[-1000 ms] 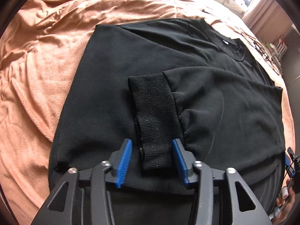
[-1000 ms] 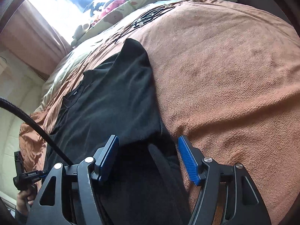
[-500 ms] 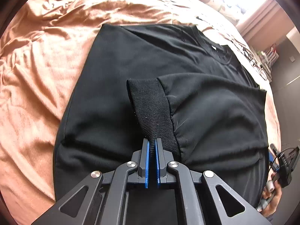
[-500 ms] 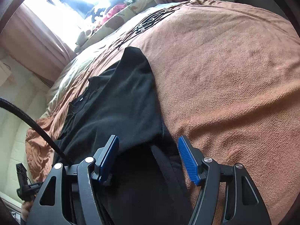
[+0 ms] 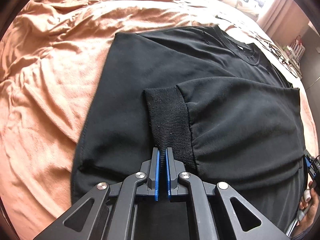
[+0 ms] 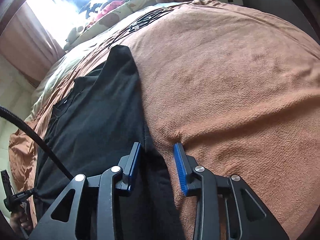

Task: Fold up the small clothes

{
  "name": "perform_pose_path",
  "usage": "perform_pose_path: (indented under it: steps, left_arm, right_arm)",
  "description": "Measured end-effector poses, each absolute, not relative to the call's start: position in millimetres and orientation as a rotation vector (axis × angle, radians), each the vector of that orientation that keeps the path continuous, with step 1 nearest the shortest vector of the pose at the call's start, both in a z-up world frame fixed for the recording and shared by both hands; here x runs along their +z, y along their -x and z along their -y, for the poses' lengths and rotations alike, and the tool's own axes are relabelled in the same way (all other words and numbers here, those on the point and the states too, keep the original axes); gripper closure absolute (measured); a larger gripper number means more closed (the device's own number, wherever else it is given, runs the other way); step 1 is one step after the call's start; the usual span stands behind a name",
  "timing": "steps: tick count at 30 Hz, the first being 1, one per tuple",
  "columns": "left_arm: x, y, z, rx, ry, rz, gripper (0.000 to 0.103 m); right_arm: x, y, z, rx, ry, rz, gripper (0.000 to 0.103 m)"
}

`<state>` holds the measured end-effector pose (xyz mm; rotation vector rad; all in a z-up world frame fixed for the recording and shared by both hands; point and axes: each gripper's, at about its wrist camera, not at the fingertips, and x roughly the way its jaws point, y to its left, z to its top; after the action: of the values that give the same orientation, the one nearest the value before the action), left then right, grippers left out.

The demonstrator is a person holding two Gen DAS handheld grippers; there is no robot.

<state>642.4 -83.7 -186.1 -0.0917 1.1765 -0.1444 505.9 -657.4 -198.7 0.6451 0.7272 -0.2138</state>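
Having clamped onto the ribbed cuff (image 5: 170,118) of the black sweatshirt (image 5: 152,64) spread on the bed (image 5: 46,84), the left tongs (image 5: 162,156) held it pinched while the right tongs (image 6: 157,150) had just been closing around the garment's edge, not yet gripping, so a sleeve fold looked imminent.

- The left tool (image 5: 162,156), with black arms and blue pads, is clamped on the ribbed black cuff (image 5: 169,118).
- The cuff's sleeve lies folded across a black cotton sweatshirt (image 5: 160,60).
- The sweatshirt is spread on a rumpled orange-brown bed cover (image 5: 50,70).
- A hand (image 5: 309,204) shows at the lower right edge.
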Motion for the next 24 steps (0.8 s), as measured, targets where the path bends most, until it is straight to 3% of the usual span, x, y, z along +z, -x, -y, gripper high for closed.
perform_pose_path:
  steps: [14, 16, 19, 24]
  left_arm:
    - [-152.1, -614.7, 73.0, -0.205, 0.121, -1.149, 0.092]
    - [-142.1, -604.0, 69.8, -0.223, 0.129, -1.127, 0.071]
    - [-126.2, -584.5, 65.0, -0.242, 0.122, -1.078, 0.049]
    - [-107.1, -553.2, 53.2, -0.285, 0.121, -1.036, 0.045]
  right_arm:
    - [-156.7, -431.4, 653.1, -0.142, -0.684, -0.656, 0.070]
    - [-149.0, -419.2, 646.6, -0.136, -0.660, -0.667, 0.070]
    - [-130.0, -397.7, 640.1, -0.134, -0.627, -0.653, 0.070]
    - [-102.6, -365.4, 621.1, -0.105, -0.553, -0.673, 0.070]
